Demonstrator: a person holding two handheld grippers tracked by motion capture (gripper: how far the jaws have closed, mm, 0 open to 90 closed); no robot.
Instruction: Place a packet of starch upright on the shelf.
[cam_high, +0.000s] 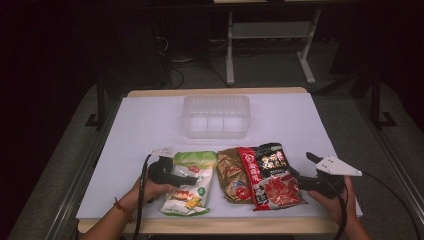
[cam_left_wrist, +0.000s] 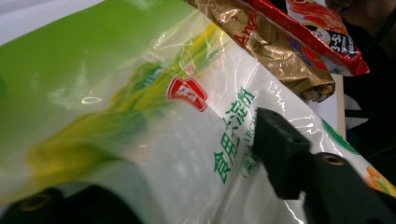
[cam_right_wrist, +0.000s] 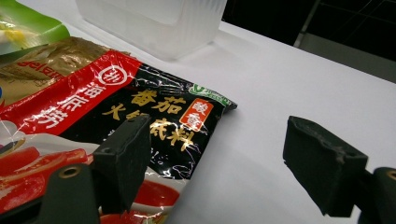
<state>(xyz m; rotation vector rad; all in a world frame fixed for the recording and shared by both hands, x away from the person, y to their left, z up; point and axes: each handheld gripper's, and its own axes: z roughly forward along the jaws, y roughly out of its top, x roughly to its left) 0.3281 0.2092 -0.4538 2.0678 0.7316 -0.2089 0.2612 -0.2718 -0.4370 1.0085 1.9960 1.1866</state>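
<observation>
Three food packets lie side by side at the table's near edge: a green-and-white bag (cam_high: 191, 184), a gold bag (cam_high: 231, 175) and a red-and-black bag (cam_high: 270, 176). My left gripper (cam_high: 167, 168) sits at the green-and-white bag's left edge. In the left gripper view that bag (cam_left_wrist: 140, 107) bulges between the jaws of the left gripper (cam_left_wrist: 182, 172), which stand wide apart; the left jaw is partly hidden under the film. My right gripper (cam_high: 303, 166) is open at the red-and-black bag's right edge. In its own view the right gripper (cam_right_wrist: 219, 144) has one jaw over the red-and-black bag (cam_right_wrist: 154, 112), the other over bare table.
A clear plastic container (cam_high: 216, 116) stands at the middle back of the white table (cam_high: 290, 125); it also shows as the clear container (cam_right_wrist: 154, 23) in the right gripper view. Metal frame legs and cables stand on the dark floor beyond the table.
</observation>
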